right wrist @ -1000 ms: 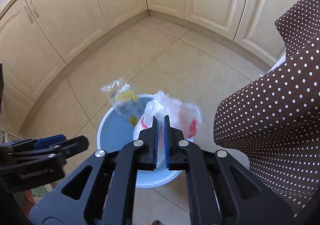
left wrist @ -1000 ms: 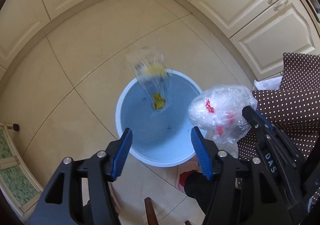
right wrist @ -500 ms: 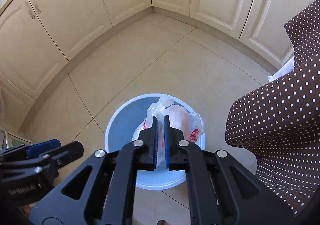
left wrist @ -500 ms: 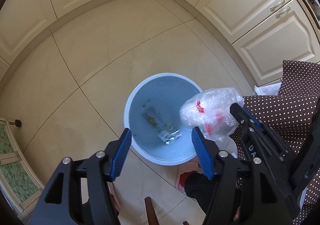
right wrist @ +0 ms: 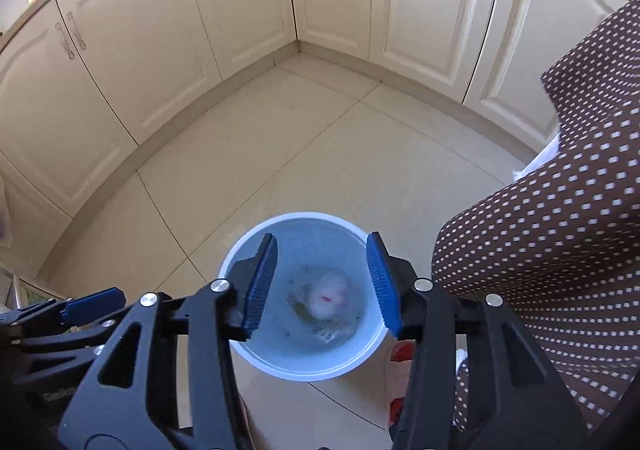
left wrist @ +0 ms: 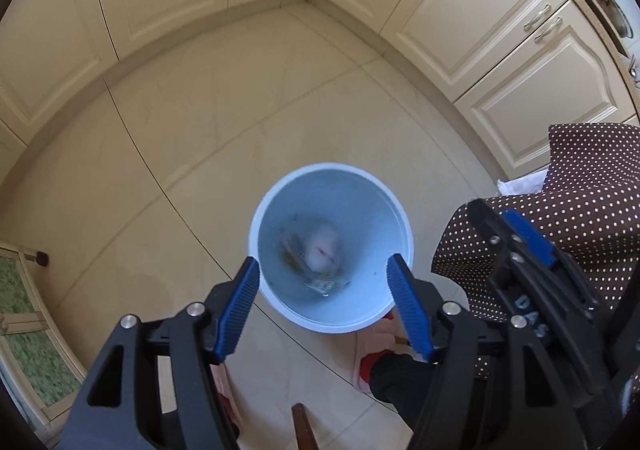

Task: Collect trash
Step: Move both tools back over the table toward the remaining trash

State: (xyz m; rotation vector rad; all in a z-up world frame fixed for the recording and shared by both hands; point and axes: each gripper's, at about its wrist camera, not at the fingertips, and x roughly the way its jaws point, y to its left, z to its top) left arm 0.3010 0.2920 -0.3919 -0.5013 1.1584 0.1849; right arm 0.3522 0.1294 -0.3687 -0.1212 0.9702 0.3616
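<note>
A round light-blue bin (left wrist: 276,194) stands on the tiled floor; in the right wrist view its rim (right wrist: 256,234) shows between the fingers. Inside lie a crumpled white plastic bag with red print (left wrist: 322,246) (right wrist: 330,294) and a clear wrapper with yellow print (left wrist: 292,254) (right wrist: 304,308). My left gripper (left wrist: 324,290) is open and empty above the bin's near rim. My right gripper (right wrist: 322,282) is open and empty, held over the bin. The right gripper also shows at the right of the left wrist view (left wrist: 520,234).
Cream cabinets (right wrist: 240,10) line the far walls around a corner. A brown white-dotted cloth (right wrist: 560,230) hangs at the right, close to the bin. A person's feet in red-trimmed slippers (left wrist: 372,366) stand just below the bin. A green-patterned panel (left wrist: 24,330) is at the left.
My right gripper opened and let go of the white bag, which dropped into the bin onto the wrapper. Both grippers rose higher above the bin.
</note>
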